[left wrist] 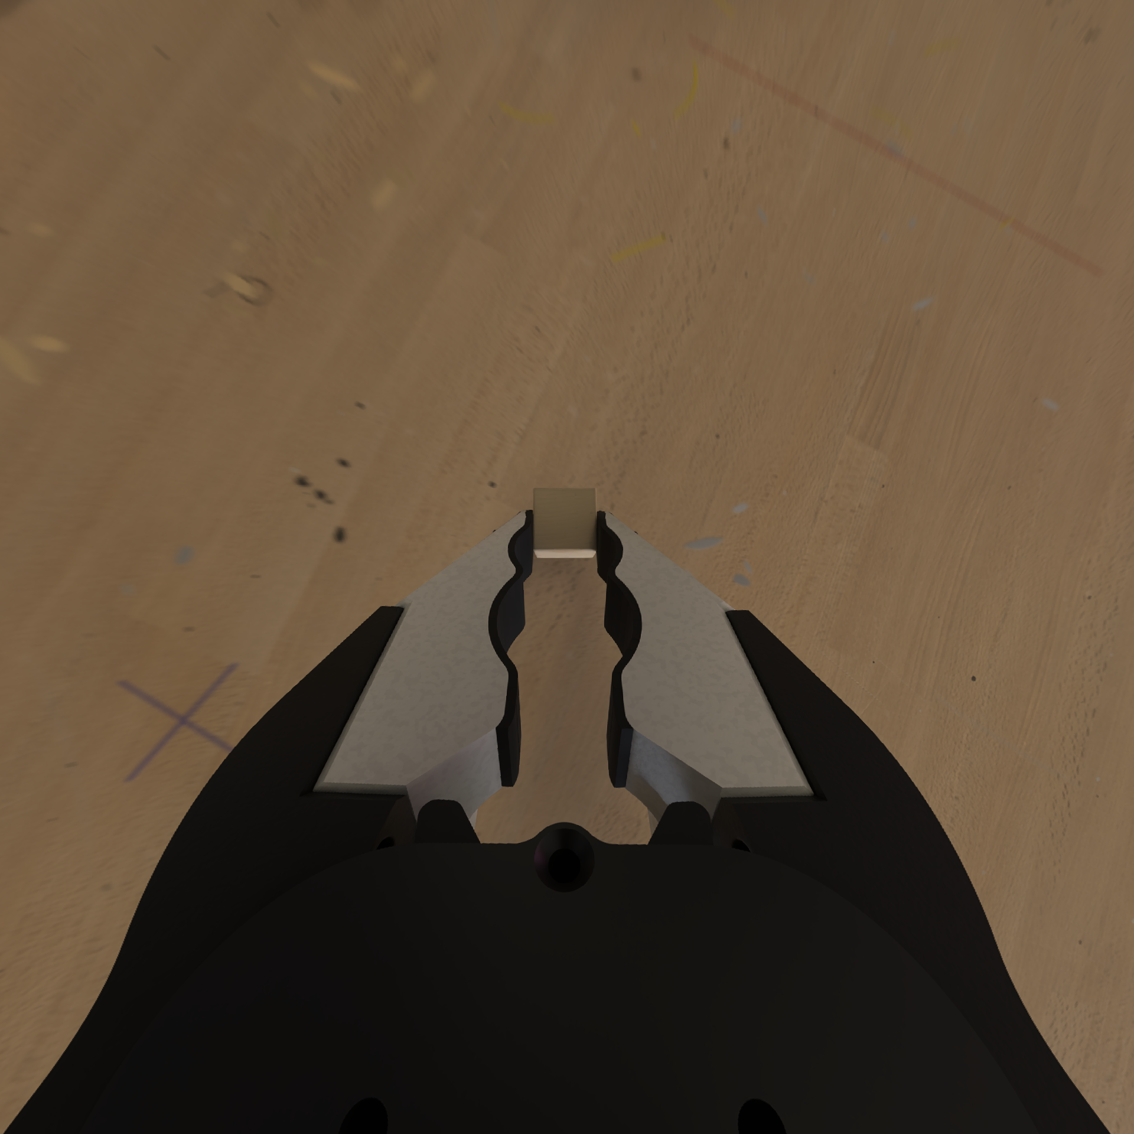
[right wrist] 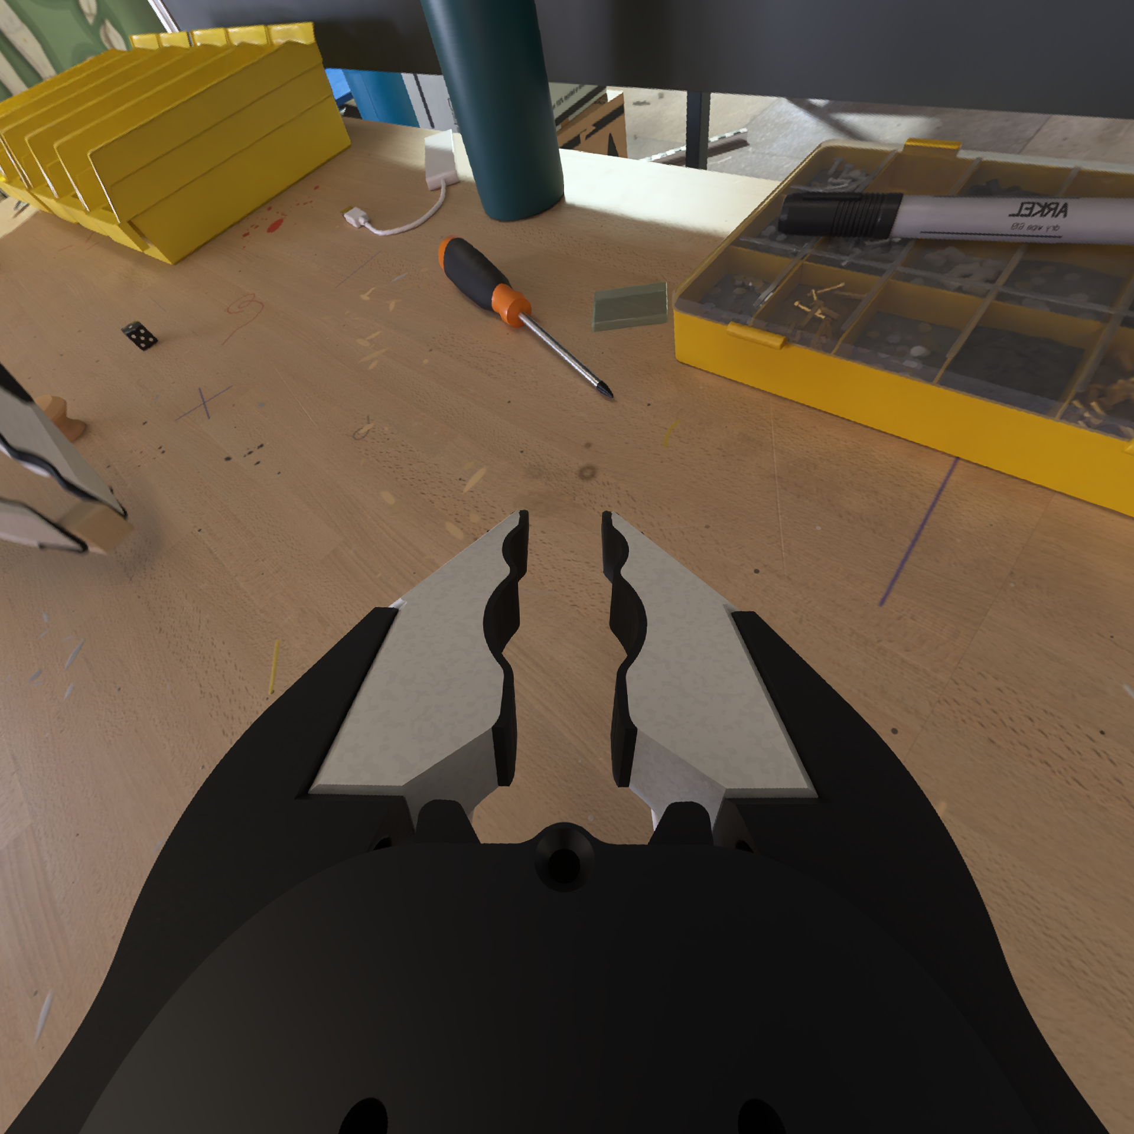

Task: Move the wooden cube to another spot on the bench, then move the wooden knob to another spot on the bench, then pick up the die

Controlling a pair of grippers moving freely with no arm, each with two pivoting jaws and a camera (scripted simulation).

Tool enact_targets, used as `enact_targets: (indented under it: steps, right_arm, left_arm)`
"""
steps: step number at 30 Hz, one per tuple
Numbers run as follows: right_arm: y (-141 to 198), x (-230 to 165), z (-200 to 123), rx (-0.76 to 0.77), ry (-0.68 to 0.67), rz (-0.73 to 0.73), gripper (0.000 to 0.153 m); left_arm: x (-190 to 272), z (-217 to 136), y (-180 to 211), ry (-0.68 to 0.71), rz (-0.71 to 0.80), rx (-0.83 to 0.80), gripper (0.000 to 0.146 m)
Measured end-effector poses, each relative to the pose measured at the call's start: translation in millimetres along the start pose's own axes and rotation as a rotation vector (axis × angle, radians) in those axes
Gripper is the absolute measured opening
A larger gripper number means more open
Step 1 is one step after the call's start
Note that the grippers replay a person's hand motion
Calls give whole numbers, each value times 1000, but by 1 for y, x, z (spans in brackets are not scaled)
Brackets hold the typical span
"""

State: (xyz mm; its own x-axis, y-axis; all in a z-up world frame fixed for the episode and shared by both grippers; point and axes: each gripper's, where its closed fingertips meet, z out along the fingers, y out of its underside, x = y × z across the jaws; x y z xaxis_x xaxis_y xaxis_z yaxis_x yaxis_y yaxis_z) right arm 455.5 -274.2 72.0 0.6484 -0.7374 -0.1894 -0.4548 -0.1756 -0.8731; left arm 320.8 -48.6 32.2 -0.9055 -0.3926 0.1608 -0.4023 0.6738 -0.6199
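Pale wood between the tips: the left gripper is clamped on the wooden cube, above the bench. The right gripper hangs parted, gripping nothing. The black die sits far left, and the wooden knob is nearer, beside the left gripper's fingers.
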Motion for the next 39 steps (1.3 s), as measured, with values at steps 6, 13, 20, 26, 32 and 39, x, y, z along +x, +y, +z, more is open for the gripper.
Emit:
enact_targets:
  steps: [6, 13, 20, 26, 32, 39]
  right_arm:
    - [-5, -2, -4, 19, -4, -2, 24]
    - [-7, -7, -4, 26, -14, -8, 24]
    - [-7, -6, -5, 33, -15, 1, 24]
    - [-5, -9, -1, 22, -27, 4, 24]
    - [-5, -10, 1, 21, -38, 14, 24]
    - [-5, -10, 0, 24, -41, 21, 24]
  left_arm:
    - [18, 24, 8, -15, -6, -17, 20]
    - [13, 14, 4, -106, -21, 44, 38]
    - [-43, -71, 30, -281, -210, 208, 59]
    - [-85, -112, 129, -550, -604, 52, 67]
    - [-85, -112, 144, -674, -718, 73, 73]
    - [-89, -108, 142, -740, -725, 44, 73]
